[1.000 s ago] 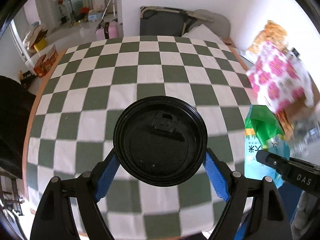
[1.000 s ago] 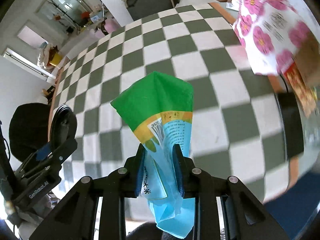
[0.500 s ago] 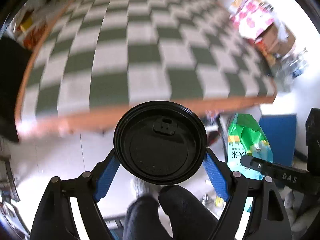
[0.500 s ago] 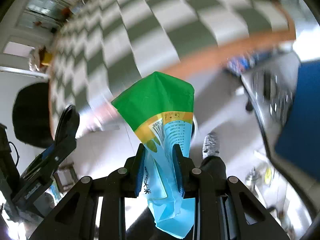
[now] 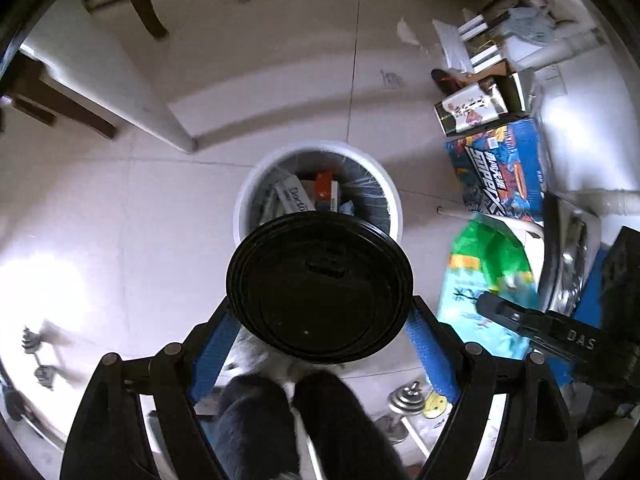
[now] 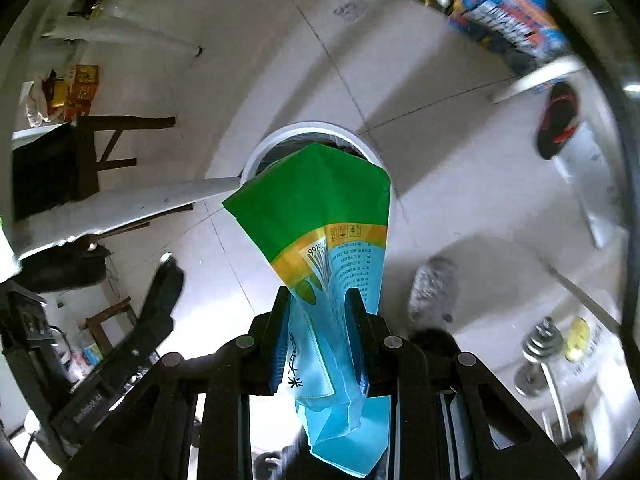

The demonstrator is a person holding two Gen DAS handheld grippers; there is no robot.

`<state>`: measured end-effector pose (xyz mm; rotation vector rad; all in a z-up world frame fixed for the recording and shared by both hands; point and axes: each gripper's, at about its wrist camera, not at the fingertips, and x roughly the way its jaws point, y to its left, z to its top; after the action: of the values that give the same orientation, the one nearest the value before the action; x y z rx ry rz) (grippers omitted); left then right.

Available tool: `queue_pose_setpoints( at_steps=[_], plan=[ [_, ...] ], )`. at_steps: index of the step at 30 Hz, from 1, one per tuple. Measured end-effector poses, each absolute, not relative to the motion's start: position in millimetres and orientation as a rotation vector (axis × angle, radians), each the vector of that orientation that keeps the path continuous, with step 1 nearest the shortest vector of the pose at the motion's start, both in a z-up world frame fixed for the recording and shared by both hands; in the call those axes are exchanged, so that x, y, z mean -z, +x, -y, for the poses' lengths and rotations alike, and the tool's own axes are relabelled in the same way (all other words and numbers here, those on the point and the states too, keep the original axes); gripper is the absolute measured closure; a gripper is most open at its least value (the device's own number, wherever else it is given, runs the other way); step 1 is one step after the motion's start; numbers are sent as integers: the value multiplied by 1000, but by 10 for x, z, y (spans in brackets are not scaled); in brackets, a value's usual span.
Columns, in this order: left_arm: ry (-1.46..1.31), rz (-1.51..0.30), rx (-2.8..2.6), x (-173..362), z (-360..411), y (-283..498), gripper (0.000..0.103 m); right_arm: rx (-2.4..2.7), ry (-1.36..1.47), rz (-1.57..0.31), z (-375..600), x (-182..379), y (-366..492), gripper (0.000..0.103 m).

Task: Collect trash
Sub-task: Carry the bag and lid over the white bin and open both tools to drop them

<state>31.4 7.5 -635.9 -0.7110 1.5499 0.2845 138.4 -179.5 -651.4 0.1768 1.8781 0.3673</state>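
Gripping a black lid (image 5: pixel 319 286) by its rim in the left gripper (image 5: pixel 320 332), jaws spread wide with a blue pad pressed on each side, and hanging it face-up above the white bin (image 5: pixel 394 200) so that letting go should drop it inside. Pinching a green-and-blue bag (image 6: pixel 326 240) in the right gripper (image 6: pixel 320 336), jaws drawn narrow on its lower part, green end pointing at the bin's mouth, probably for the same drop. Showing rubbish already in the lined bin on the tiled floor (image 5: pixel 80 220), just ahead of the person's legs (image 5: pixel 280 420).
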Motion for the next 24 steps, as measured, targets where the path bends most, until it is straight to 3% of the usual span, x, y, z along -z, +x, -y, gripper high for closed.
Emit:
queue_pose_setpoints(
  at_steps=[6,8,16,24],
  plan=[
    [-779,-1559,-248,7083,-247,470,17,-393,221,-1905,1629,7362,1520,69],
    [-783,-1557,-244,7160,-328,438,0,-392,232,-1917,1574,7527,1527,63],
    [-652,-1510,-371,6973,-599,157,0,-427,197,-1897,1477,7638,1491,2],
    [-488,-1525,-467,6351,-497,-117,0,-376,-181,-1741,1239,6839,1182,0]
  ],
)
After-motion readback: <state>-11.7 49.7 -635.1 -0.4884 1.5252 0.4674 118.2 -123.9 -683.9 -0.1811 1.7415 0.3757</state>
